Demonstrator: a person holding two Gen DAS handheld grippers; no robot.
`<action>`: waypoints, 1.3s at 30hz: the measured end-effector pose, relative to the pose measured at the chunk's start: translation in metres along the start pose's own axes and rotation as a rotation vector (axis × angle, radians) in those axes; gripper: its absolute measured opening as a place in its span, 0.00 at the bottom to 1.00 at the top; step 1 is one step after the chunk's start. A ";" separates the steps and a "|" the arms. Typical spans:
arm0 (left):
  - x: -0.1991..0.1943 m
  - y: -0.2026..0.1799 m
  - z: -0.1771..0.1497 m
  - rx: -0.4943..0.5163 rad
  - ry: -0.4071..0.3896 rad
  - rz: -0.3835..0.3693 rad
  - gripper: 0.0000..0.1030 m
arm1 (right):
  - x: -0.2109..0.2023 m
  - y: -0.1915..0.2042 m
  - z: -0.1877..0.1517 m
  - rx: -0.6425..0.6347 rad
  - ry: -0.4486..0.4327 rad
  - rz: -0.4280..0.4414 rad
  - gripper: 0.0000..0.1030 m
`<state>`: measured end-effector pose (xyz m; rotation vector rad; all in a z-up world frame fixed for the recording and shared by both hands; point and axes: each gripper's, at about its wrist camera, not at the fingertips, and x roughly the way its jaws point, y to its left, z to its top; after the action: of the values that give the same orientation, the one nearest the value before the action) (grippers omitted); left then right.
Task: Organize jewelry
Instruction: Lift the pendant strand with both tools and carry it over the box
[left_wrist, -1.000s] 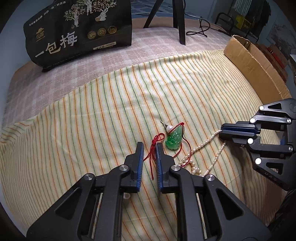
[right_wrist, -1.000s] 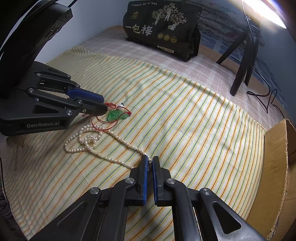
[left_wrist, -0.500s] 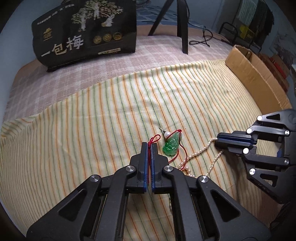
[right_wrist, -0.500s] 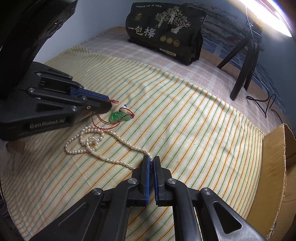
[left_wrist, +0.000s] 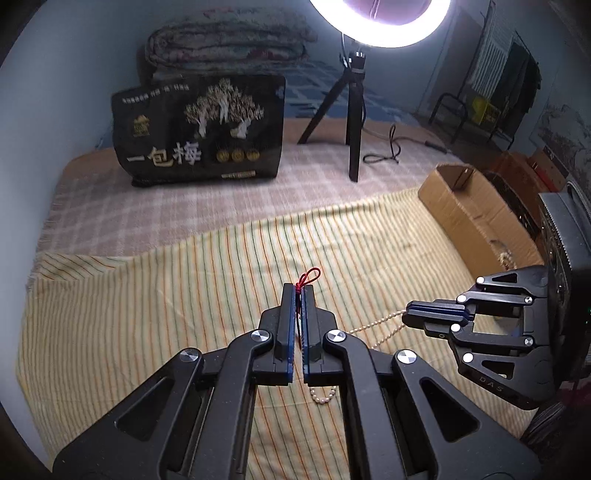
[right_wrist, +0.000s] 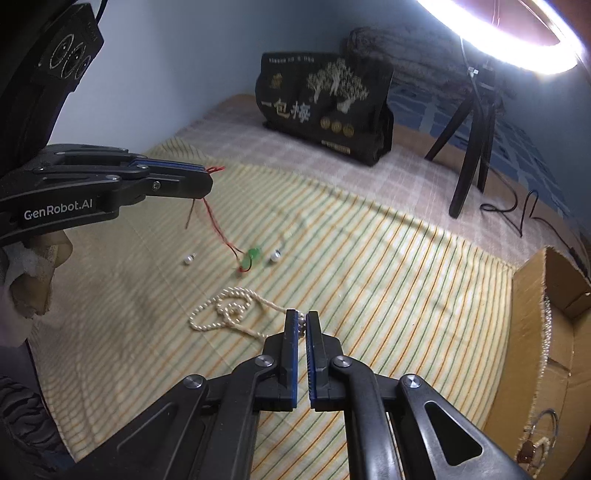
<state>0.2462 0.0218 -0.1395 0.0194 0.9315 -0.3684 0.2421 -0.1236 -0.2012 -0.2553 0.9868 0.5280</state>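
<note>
- Left gripper (left_wrist: 298, 295), jaws pinched together on the red cord (right_wrist: 216, 218), knot loop (left_wrist: 309, 277) poking out past the fingertips.
- Raised above the striped cloth (right_wrist: 369, 258) near its left edge, seen from the side in the right wrist view (right_wrist: 207, 181).
- Red cord hanging slack from the fingertips, down and to the right, to the green pendant (right_wrist: 251, 257).
- Green pendant low over the middle of the striped cloth; touching it or just clear, cannot tell from the blur.
- 2 loose pearl beads on the cloth: 1 (right_wrist: 189, 260) left of the pendant, 1 (right_wrist: 274, 256) just beside it on the right.
- Right gripper (right_wrist: 302, 318), jaws nearly together, clamped on 1 end of the pearl necklace (right_wrist: 229, 310) between the blue pads.
- Rest of the pearl necklace coiled in loops on the cloth, just ahead and left of the right fingertips, toward the cloth's near edge.
- In the left wrist view, same strand (left_wrist: 376, 323) running from the right gripper (left_wrist: 408, 317) leftward behind the left gripper's frame, a small loop showing underneath.
- Cardboard box (right_wrist: 535, 332) along the cloth's right edge, beaded jewelry draped on its wall.
- Black printed bag (left_wrist: 201, 129) upright beyond the cloth's far edge, on the checked blanket (left_wrist: 147, 218).
- Tripod (left_wrist: 351, 110) with ring light (left_wrist: 380, 26) to the right of the bag.
</note>
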 end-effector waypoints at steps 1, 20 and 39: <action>-0.007 0.001 0.001 -0.006 -0.013 0.005 0.00 | -0.006 0.001 0.001 0.001 -0.012 -0.004 0.01; -0.085 -0.016 0.003 -0.027 -0.133 0.016 0.00 | -0.092 0.011 0.005 0.048 -0.166 -0.037 0.01; -0.120 -0.100 0.017 0.031 -0.193 -0.078 0.00 | -0.205 -0.030 -0.024 0.096 -0.247 -0.149 0.01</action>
<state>0.1629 -0.0387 -0.0210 -0.0237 0.7368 -0.4486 0.1506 -0.2222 -0.0415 -0.1713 0.7443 0.3648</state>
